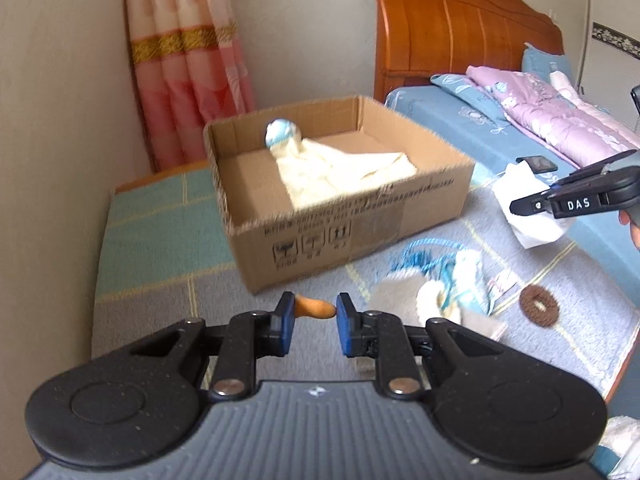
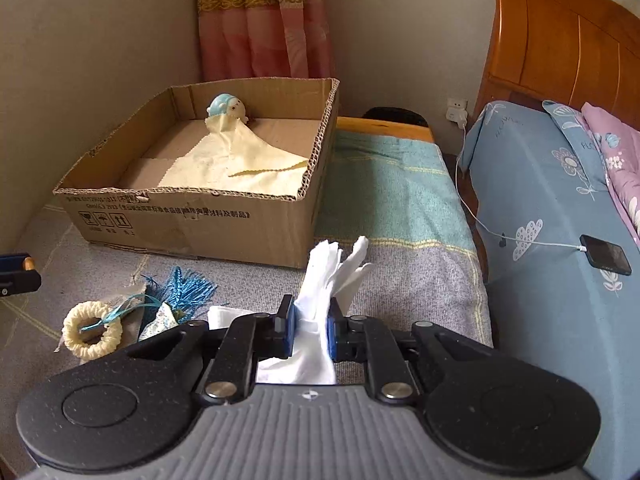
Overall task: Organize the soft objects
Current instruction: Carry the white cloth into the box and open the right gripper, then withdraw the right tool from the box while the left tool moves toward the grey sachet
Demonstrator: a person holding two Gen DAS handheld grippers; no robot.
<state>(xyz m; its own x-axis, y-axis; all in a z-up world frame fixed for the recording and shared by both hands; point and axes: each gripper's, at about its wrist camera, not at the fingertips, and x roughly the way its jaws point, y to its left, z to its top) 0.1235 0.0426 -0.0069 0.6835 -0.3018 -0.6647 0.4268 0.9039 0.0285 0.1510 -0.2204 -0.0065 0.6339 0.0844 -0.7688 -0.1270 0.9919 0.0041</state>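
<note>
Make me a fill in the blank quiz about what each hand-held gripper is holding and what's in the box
The right hand-held gripper is shut on a ____ glove.
The left hand-held gripper pinches a small ____ object.
The yellow cloth doll lies inside the ____ box.
The brown hair tie lies ____ that box.

Missing words: white; orange; cardboard; outside

1. Soft, even daylight; no harsh shadows or glare.
2. Left wrist view motion-blurred: open brown cardboard box and its printed text smeared.
3. Right wrist view sharper; box print legible.
4. Fisheye bends the orange wooden headboard; corners vignette black.
</note>
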